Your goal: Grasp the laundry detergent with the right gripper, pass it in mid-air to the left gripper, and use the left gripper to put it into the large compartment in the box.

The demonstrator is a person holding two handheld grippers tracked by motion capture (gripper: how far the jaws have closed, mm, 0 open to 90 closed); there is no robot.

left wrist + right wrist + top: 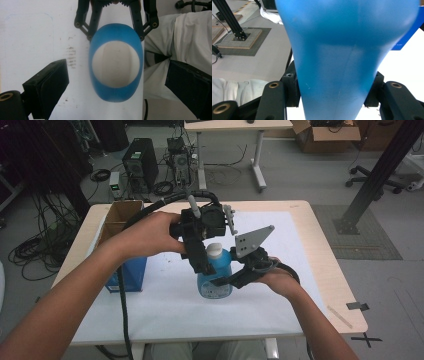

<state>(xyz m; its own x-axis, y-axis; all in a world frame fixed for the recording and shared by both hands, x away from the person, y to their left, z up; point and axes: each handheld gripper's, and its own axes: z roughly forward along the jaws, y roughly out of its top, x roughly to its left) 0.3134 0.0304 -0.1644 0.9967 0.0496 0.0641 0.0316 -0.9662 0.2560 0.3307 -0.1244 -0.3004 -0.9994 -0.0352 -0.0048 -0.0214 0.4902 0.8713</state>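
Observation:
A blue bottle point(215, 282) with a white cap point(214, 251) stands upright on the white sheet at mid-table. My right gripper point(234, 280) comes in from the right and is shut on the bottle's body; in the right gripper view the bottle point(347, 50) sits clamped between its pads, right gripper point(333, 87). My left gripper point(200, 262) points down over the bottle's top. In the left gripper view the cap point(115, 63) lies centred between the wide-apart jaws of the left gripper point(117, 75), which do not touch it. The right gripper point(116, 37) grips the bottle farther off.
An open cardboard box point(120, 217) and a blue box point(129, 272) stand at the table's left edge. The white sheet point(165, 305) covers most of the wooden table point(330, 270). On the floor behind are a computer tower point(140, 162) and cables. The person's lap point(190, 37) is below the near edge.

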